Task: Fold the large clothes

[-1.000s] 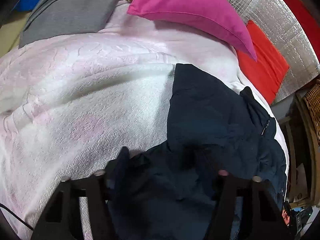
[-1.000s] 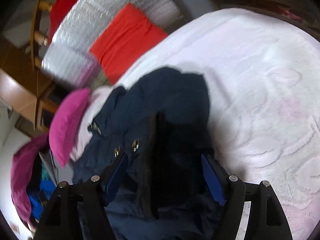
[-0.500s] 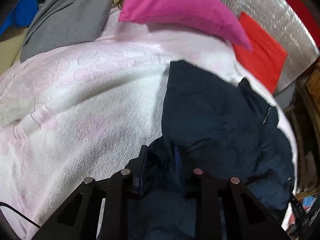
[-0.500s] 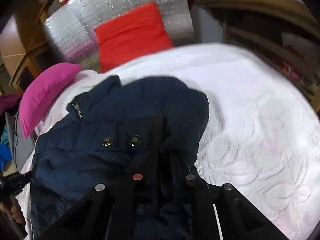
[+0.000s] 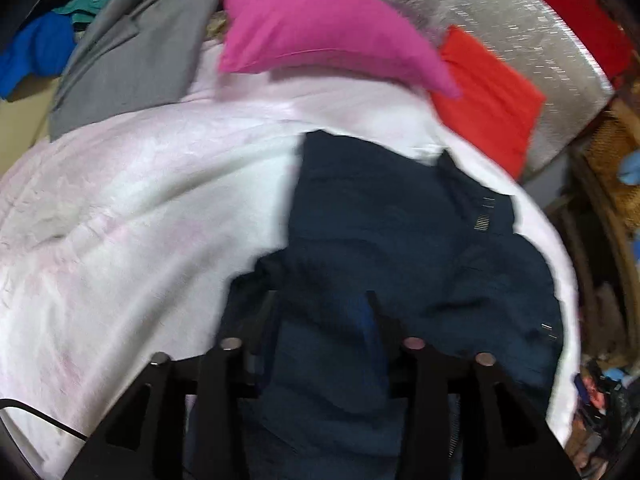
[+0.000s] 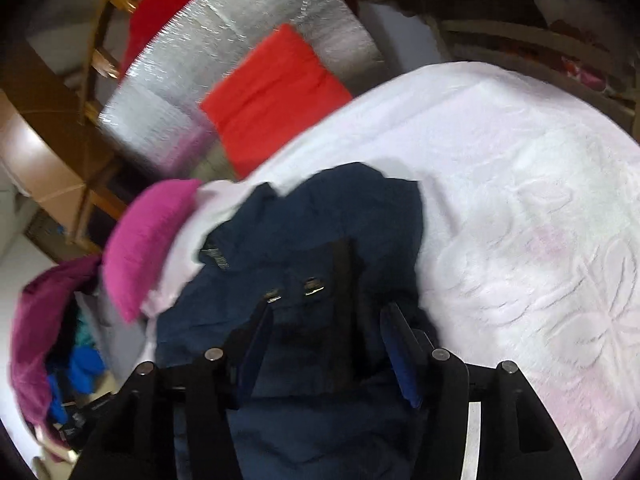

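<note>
A white bedspread [image 5: 120,208] is covering the bed, and a navy jacket [image 5: 400,240] is lying crumpled on it near the far end, below a pink pillow [image 5: 320,32], a red cushion [image 5: 488,100] and a grey garment [image 5: 132,56]. The left gripper [image 5: 320,320] is hanging over the jacket's near edge with its fingers apart and dark cloth bunching between them, while the right gripper [image 6: 326,332] is hovering over the jacket with fingers apart, just short of two metal snaps [image 6: 294,290].
</note>
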Demonstrator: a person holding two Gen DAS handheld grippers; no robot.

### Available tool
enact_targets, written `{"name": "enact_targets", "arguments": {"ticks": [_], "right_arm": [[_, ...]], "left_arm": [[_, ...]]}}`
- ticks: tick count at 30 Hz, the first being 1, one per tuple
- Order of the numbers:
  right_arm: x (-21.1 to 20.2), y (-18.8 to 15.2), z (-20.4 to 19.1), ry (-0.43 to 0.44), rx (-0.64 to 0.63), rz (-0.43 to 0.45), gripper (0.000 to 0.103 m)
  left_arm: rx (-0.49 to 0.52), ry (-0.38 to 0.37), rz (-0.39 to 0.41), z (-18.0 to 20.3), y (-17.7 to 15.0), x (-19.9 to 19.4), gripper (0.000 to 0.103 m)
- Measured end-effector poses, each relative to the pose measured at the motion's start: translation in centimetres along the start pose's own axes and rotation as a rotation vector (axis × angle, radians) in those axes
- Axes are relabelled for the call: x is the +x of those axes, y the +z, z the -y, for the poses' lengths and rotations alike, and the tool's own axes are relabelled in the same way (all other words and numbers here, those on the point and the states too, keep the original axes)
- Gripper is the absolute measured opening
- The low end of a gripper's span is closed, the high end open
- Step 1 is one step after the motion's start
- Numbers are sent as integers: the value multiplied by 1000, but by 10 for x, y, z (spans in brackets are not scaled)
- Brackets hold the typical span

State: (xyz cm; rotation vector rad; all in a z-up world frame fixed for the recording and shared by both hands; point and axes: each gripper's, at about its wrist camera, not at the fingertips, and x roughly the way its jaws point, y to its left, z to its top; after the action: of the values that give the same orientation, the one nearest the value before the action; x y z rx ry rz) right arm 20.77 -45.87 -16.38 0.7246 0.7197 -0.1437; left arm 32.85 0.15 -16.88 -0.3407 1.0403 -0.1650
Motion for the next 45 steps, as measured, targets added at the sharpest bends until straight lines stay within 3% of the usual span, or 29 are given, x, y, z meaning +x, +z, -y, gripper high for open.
{"name": "enact_targets", "arguments": {"ticks": [3,7,13,21,24,26,29,33,38,41,45], "right_arm": [[-6,-13,-13,96,-13,-35,60],[13,-34,-25,183,9,-141,60],[53,-51,-14,121,130,-223,58],[69,-40,18,100,329,-144,57],[73,-37,19,100,353,-120,47],[75,-33,18,101,340,-106,32],[71,-26,14,101,291,-63,25],[58,-20,-1,95,195,11,25],[78,-24,13,57,229,-80,25],[74,-24,16,72,263,-106,26],[67,-25,10,36,213,-181,28]], "left_arm": [[-15,-91,-44,9,-7,4,52],[-64,-123,-135,14,-14,31,56],[-169,-191,-171,7,-10,53,64],[-297,-227,-136,-16,-1,71,62],[-294,-221,-123,-17,-2,71,48],[-286,-222,-112,-17,0,70,37],[-268,-214,-93,-11,1,64,31],[-207,-179,-53,2,3,54,30],[-193,-115,-134,2,-1,72,38],[-197,-103,-145,2,2,62,47],[-175,-75,-162,0,3,40,49]]}}
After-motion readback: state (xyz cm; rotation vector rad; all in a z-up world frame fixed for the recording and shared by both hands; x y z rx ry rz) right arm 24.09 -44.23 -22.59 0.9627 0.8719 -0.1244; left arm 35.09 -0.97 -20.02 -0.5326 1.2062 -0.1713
